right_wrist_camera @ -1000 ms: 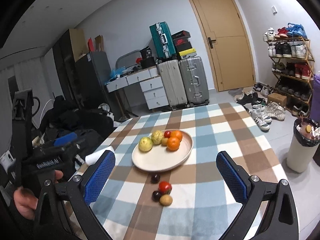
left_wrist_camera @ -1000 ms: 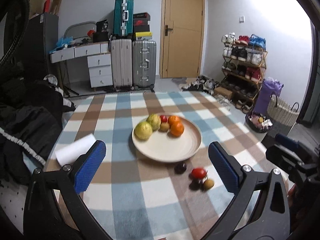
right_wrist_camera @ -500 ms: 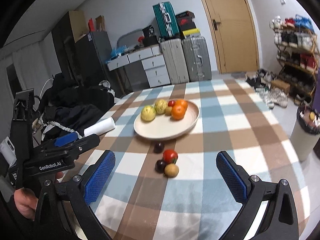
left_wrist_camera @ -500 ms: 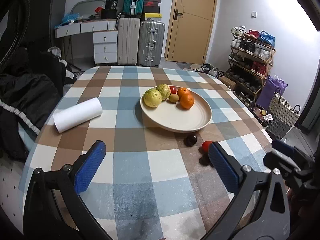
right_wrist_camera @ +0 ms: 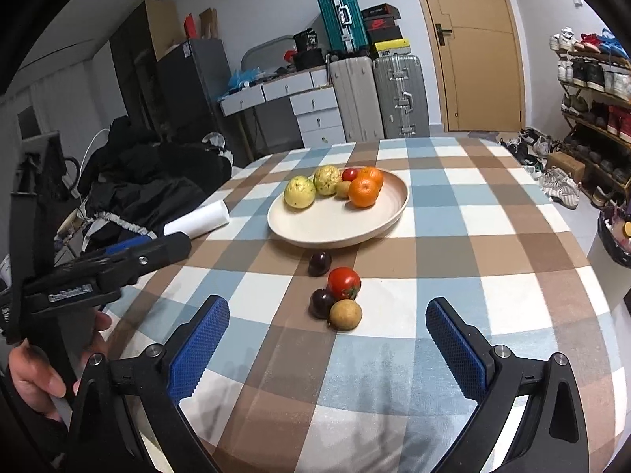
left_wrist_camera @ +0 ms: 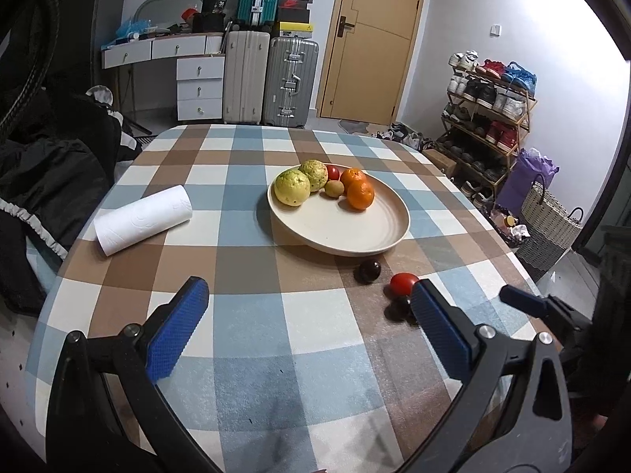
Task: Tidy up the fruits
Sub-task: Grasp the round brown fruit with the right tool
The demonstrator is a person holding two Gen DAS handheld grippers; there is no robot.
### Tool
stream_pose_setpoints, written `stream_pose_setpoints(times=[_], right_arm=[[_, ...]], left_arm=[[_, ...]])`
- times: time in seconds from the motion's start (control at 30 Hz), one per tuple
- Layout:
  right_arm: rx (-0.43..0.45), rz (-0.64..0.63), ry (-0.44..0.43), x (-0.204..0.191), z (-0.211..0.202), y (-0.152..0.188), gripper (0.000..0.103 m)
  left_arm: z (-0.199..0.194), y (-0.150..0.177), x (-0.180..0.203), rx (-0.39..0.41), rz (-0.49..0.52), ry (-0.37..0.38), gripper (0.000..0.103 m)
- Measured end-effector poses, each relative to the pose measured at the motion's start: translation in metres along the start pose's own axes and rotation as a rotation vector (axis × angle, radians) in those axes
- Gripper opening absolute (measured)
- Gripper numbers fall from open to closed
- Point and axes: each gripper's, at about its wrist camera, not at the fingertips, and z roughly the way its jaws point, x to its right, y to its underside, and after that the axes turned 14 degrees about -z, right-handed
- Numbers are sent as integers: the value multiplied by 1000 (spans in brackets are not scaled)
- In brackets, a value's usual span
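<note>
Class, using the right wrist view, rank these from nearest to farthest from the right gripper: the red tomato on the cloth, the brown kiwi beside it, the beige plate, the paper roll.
From the right gripper:
1. Brown kiwi, just ahead.
2. Red tomato, directly behind it.
3. Beige plate, centre of table.
4. Paper roll, far left edge.

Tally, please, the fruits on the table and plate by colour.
Yellow-green fruits: 2
Orange fruits: 2
Red tomatoes: 2
Dark purple fruits: 2
Brown fruits: 2
Total: 10
</note>
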Motion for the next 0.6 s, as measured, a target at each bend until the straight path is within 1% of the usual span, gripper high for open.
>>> stream_pose_setpoints(times=[0.07, 0.13, 0.23, 0.3, 0.37, 0.4, 0.43, 0.5, 0.57, 0.6], right_arm=[[-15, 5, -21, 1, 8, 2, 102], [-47, -11, -11, 1, 20, 3, 102], [-56, -22, -7, 3, 29, 4, 101], [-60, -9, -17, 6, 34, 4, 99], [-73, -9, -33, 9, 42, 4, 88], [-81, -11, -30, 10, 45, 4, 86], [-94, -8, -26, 12, 50, 4, 81], [-117, 6, -41, 15, 59, 6, 77], [-125, 2, -31, 16, 62, 6, 68], [-129, 0, -30, 15, 63, 6, 66]], left_arm=[[2, 0, -3, 3, -2, 8, 102], [6, 1, -4, -2, 4, 9, 102], [13, 1, -6, -6, 6, 14, 102], [15, 1, -7, -11, 3, 14, 102], [23, 2, -8, -28, 0, 14, 102], [27, 2, -9, -36, -1, 16, 102], [31, 3, -9, -44, -2, 17, 102], [38, 4, -9, -54, -5, 14, 102], [45, 4, -9, -65, -8, 15, 102], [50, 5, -7, -73, -6, 14, 102]])
